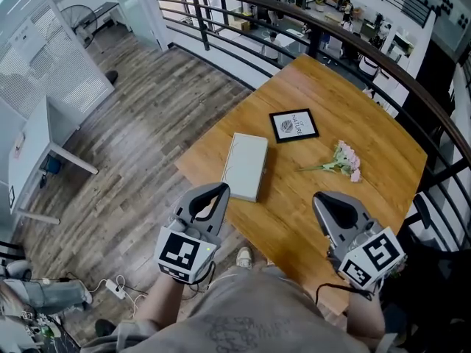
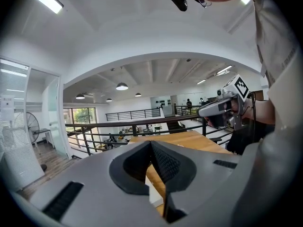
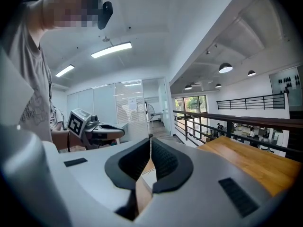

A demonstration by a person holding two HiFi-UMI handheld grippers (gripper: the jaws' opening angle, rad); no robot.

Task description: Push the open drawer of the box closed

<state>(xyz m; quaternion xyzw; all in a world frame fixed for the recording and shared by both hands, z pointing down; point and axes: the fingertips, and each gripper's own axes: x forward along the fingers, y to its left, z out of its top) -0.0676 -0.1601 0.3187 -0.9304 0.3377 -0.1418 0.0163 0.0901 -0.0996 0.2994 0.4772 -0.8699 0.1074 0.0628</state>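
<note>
Both of your tongs are pressed together, and there is nothing between them. Your left tongs hang by the near left corner of the white box. I cannot tell if they touch it. Your right tongs hang well apart from the box, which is ahead of them and to their left, over the table.

The box lies flat, just ahead of the left tongs. From above I see no drawer sticking out of it. That fits two things. The drawer may already be in, or it may be out a little on a side I cannot see well. Look at the ends of the box before you push.

If a drawer does stick out, here is how to push it well:
- **Tip:** Leave the tongs pressed together so they make one blunt tip.
- **Spot:** Put the tip on the middle of the drawer front, not on a corner, or the drawer may go in crooked and jam.
- **Push:** Go slow and straight along the box.
- **Hold:** The box looks light and may slide on the smooth wood, so rest the other tongs against its far end.
- **Stop:** Stop when the drawer front is even with the box.

Mind the picture frame past the box and the flowers ahead of the right tongs. Do not shove the box into them.
</note>
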